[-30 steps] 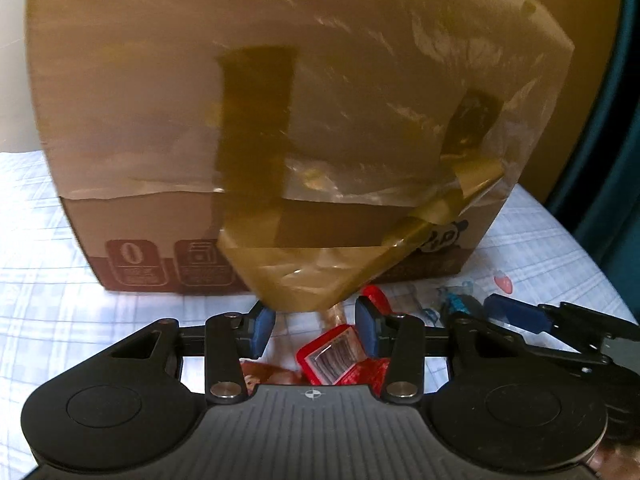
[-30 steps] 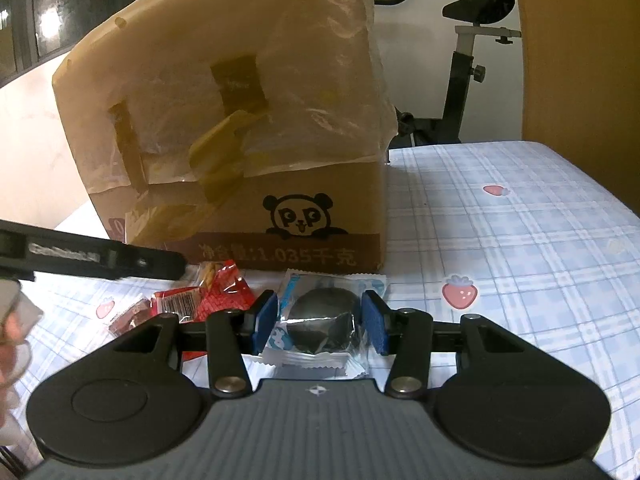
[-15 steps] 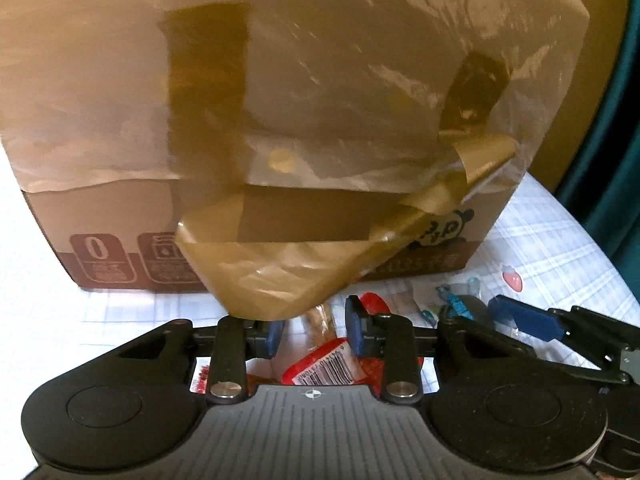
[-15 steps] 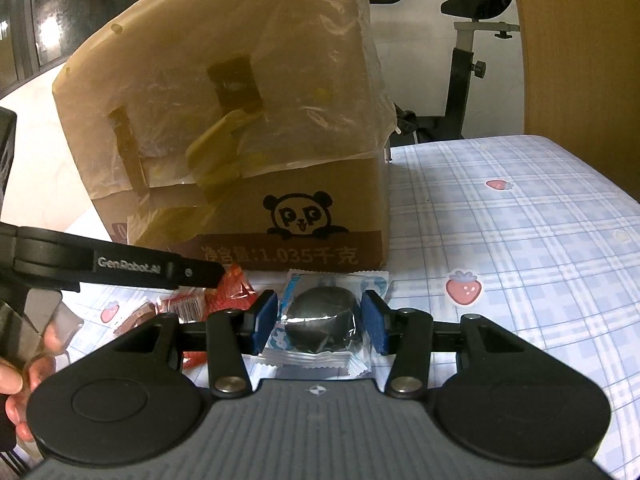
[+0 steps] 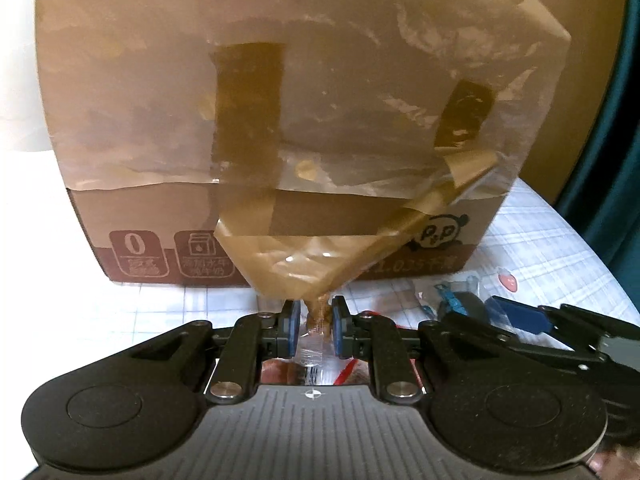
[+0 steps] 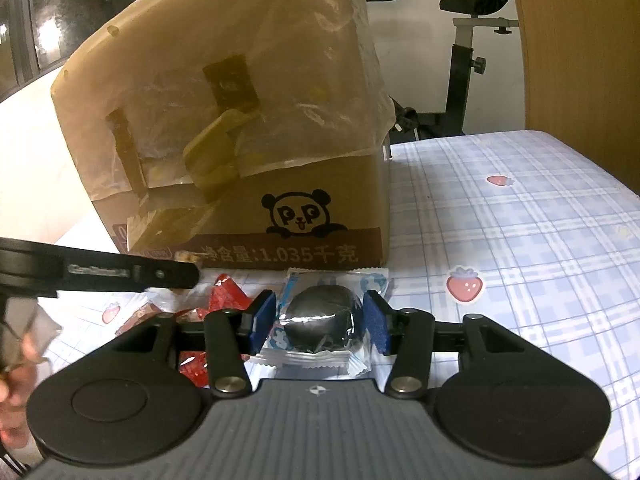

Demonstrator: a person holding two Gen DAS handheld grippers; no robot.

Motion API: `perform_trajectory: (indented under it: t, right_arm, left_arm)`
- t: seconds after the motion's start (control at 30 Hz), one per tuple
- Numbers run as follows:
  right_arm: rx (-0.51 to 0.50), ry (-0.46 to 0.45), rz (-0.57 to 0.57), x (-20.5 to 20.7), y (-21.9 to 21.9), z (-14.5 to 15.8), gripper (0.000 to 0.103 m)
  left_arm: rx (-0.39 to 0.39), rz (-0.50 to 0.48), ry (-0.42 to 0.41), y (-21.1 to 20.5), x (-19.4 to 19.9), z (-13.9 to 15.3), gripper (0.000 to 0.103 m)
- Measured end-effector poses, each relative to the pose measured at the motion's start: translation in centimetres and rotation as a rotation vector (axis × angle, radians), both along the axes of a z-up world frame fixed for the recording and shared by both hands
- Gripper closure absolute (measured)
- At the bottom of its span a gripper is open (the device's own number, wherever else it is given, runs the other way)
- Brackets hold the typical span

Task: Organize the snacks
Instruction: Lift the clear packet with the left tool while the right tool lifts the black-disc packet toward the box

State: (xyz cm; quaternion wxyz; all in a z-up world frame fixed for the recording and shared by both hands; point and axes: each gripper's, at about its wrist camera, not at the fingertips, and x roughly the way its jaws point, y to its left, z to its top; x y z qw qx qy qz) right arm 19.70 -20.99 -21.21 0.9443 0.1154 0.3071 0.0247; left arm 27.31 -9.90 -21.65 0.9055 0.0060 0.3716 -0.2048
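Observation:
A cardboard box point(image 5: 280, 200) with a panda print stands on the checked cloth; it also shows in the right wrist view point(image 6: 248, 184). My left gripper point(image 5: 316, 326) is shut on a clear-wrapped brown snack point(image 5: 318, 320), just in front of the box under its hanging tape flap. My right gripper point(image 6: 320, 320) brackets a blue-and-white packet with a dark round snack point(image 6: 320, 316); the pads touch its sides. Red-wrapped snacks point(image 6: 222, 292) lie on the cloth to the left of it.
The left gripper's arm point(image 6: 100, 272) crosses the right wrist view at left. The right gripper point(image 5: 540, 320) shows at the right of the left wrist view. An exercise bike point(image 6: 468, 48) stands behind the table. Strawberry prints point(image 6: 464, 284) dot the cloth.
My left gripper has closed from wide open onto the clear-wrapped brown snack and the red packet has dropped out from between its fingers. The right gripper has held still around the dark snack packet.

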Motion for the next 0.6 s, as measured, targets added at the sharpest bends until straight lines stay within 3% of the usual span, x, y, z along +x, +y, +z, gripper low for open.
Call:
perform_trajectory:
  t: [0.07, 0.2, 0.6]
  right_arm:
    - [-0.012, 0.013, -0.005, 0.2, 0.1, -0.1, 0.044]
    - [-0.017, 0.014, -0.004, 0.3, 0.3, -0.2, 0.043]
    - [0.025, -0.004, 0.023, -0.1, -0.2, -0.1, 0.052]
  left_arm:
    - [-0.008, 0.000, 0.003, 0.3, -0.4, 0.0, 0.085]
    - [-0.009, 0.007, -0.014, 0.7, -1.5, 0.4, 0.085]
    - [-0.077, 0.075, 0.007, 5.2, -4.2, 1.3, 0.085]
